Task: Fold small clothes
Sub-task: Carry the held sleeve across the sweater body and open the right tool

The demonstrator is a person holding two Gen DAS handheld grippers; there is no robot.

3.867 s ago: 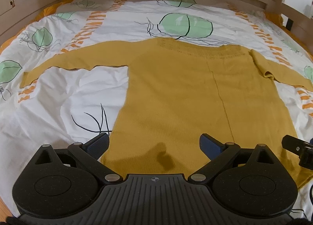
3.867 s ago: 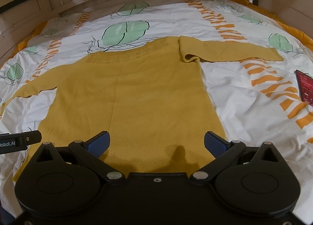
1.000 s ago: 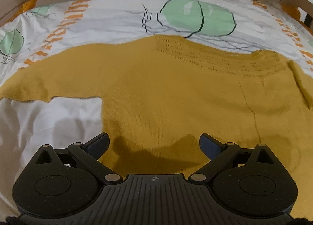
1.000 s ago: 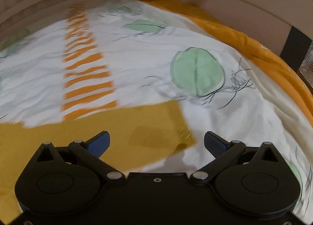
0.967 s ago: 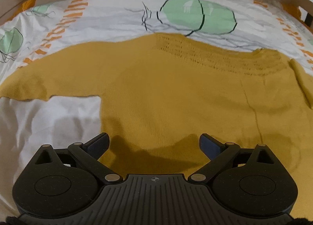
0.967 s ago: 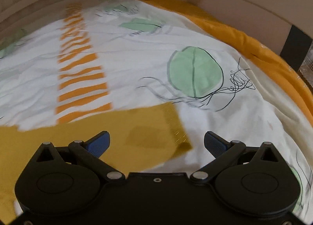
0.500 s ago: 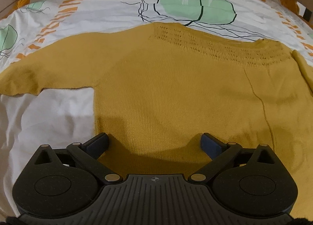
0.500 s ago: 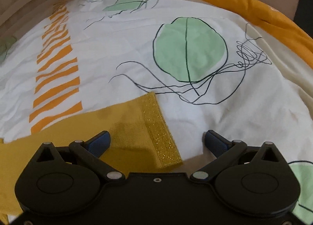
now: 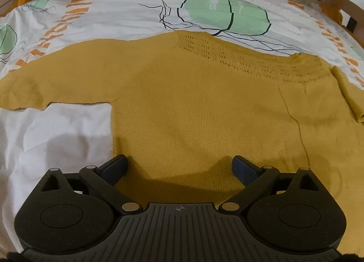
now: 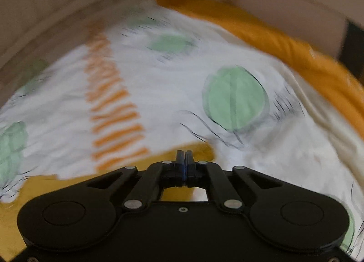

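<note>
You're keeping your left gripper point(image 9: 179, 166) spread wide over the sweater point(image 9: 204, 114), lying flat on the bedsheet point(image 9: 56, 130). Your right gripper point(image 10: 184, 159) is pressing its fingers together, pinching the sleeve point(image 10: 198, 149) end.

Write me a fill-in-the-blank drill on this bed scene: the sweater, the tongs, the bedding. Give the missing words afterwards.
1. The knitted sweater spread on the bed is ___ in colour.
2. The left tongs hover over the sweater's body with their jaws ___.
3. The right tongs are pinched shut on the sweater's ___.
4. The round leaf shapes printed on the white sheet are ___.

Missing words: mustard yellow; open; sleeve; green
</note>
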